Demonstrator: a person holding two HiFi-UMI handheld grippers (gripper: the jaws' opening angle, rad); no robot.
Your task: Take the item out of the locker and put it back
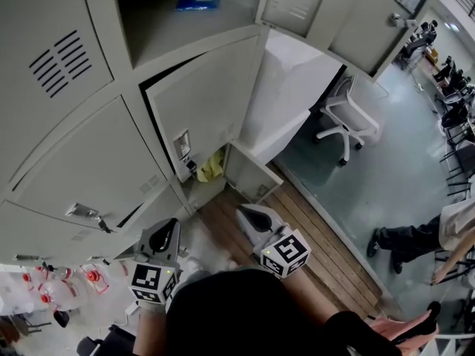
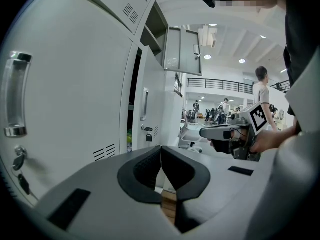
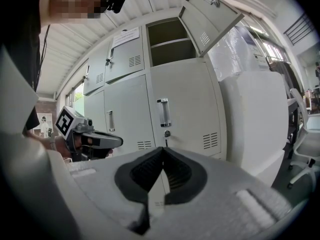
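Up at twelve o'clock in the head view, a flat blue packet (image 1: 197, 1) lies inside the open locker box (image 1: 194, 39). We think this is the item to take out. It rests on the floor of the box, toward the back, well apart from both our tools.

Our left hand-held gripper (image 1: 171, 225) is down at seven o'clock, and our right hand-held gripper (image 1: 243, 212) is near six o'clock. Both point at the lockers. Seen in its own view, the left hand-held gripper (image 2: 161, 154) is pressed shut with nothing between its jaws. The right hand-held gripper (image 3: 163, 155) is the same, shut tight and empty.

At eleven o'clock from the right tool, a lower locker door (image 1: 211, 102) stands a little open. A yellow thing (image 1: 211, 167) peeks out at its bottom. We cannot tell what that is.

The blue packet looks thin, light and soft, maybe a bit crinkly and slippery. We guess it will bend, not break. We would open the jaws first, then pinch its near edge, because it lies flat and its middle gives nothing to grab.
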